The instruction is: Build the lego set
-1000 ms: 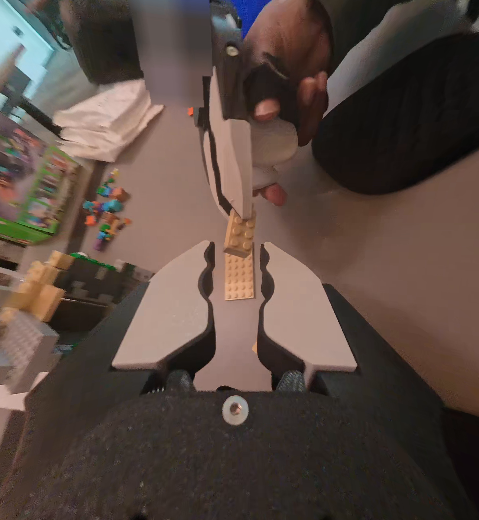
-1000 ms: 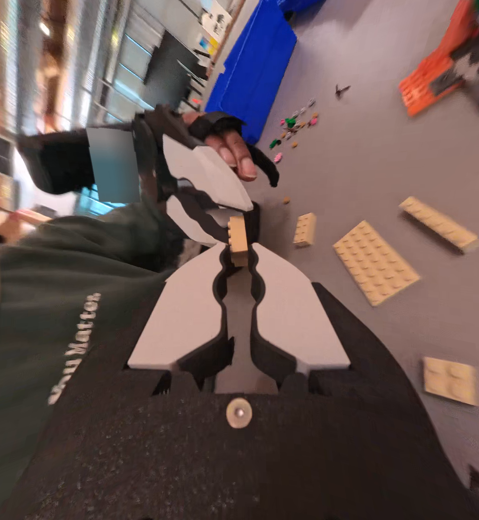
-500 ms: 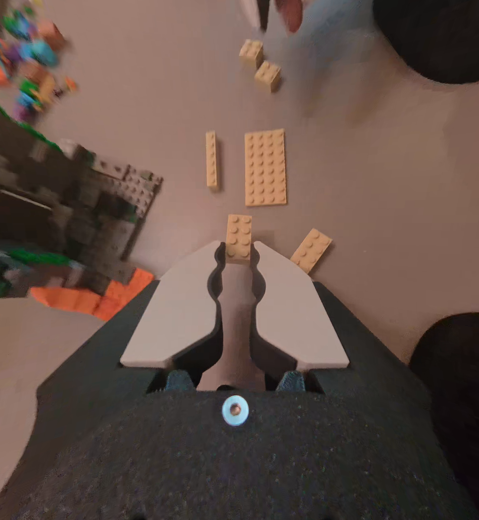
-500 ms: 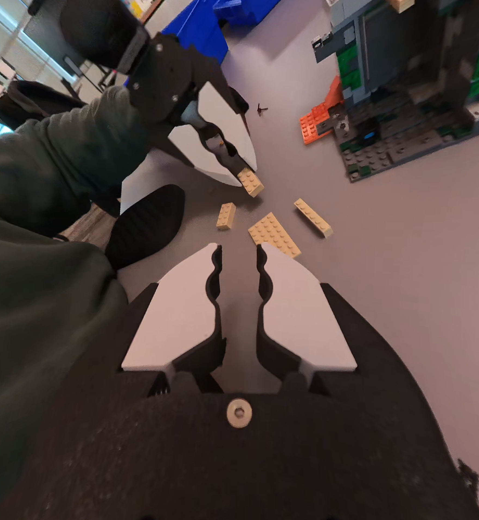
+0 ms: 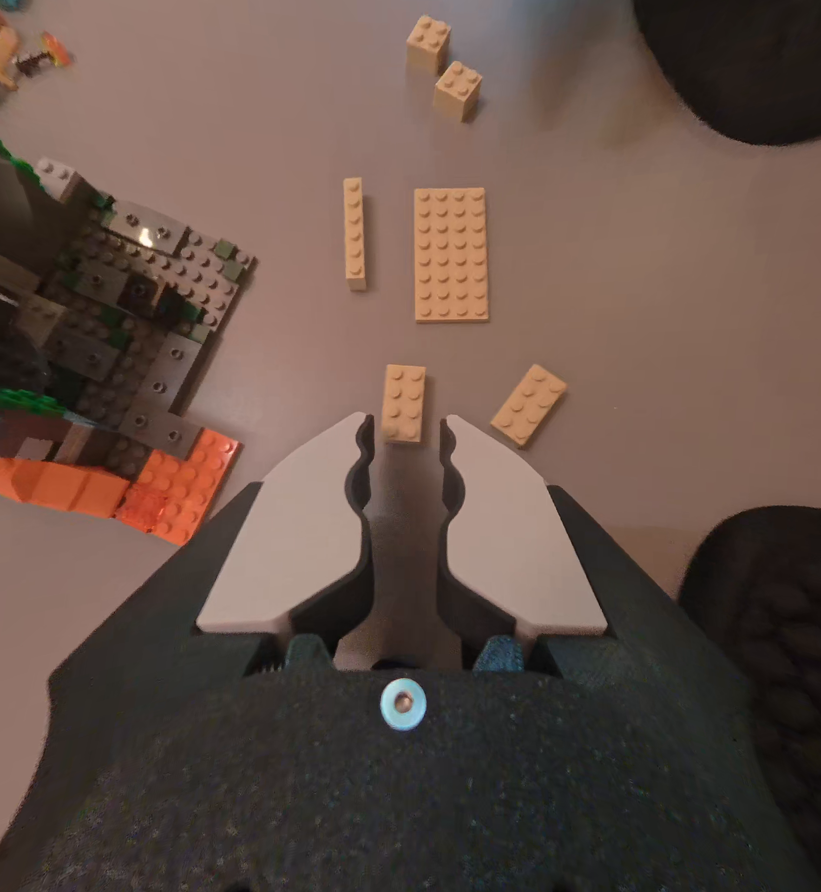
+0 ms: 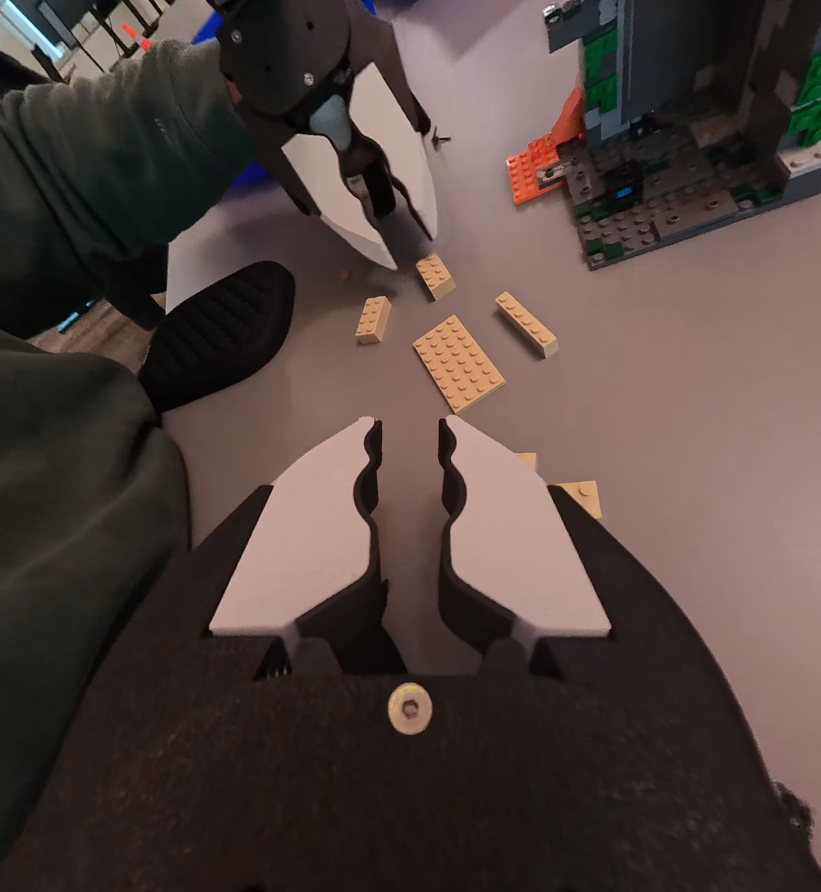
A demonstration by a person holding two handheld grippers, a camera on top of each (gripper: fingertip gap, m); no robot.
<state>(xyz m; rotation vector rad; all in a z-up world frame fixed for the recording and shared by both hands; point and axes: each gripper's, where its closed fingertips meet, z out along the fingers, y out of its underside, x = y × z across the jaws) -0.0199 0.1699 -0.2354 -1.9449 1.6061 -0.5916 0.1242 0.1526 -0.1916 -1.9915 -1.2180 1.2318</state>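
Observation:
My left gripper [image 5: 407,427] is open and empty, low over the grey table. A tan 2x4 brick [image 5: 403,403] lies flat on the table just ahead of its fingertips, free of the jaws. In the right wrist view the same brick [image 6: 436,276] lies beside the tips of the left gripper [image 6: 410,251]. My right gripper [image 6: 409,425] is open and empty, held back above the table. A tan 4x8 plate [image 5: 452,254], a tan 1x6 brick [image 5: 354,234] and a second tan 2x4 brick [image 5: 529,404] lie close by.
The dark grey and green lego build [image 5: 109,313] with orange plates [image 5: 176,482] stands at the left. Two tan 2x2 bricks [image 5: 428,44] lie farther off, partly hidden behind my right finger in the right wrist view. Black rounded objects [image 5: 785,627] sit to the right. A sleeve [image 6: 85,145] fills the right wrist view's left side. Tip to tip, the grippers are about 15 cm apart. About 8 cm separates my left fingertips from the tan 4x8 plate [image 5: 452,254]. My right wrist view [image 6: 451,359] looks at it from another angle.
Both grippers held the tan 2x4 brick in the air. The right let go and drew back. The left carried it down, opened, and the brick now lies on the table.

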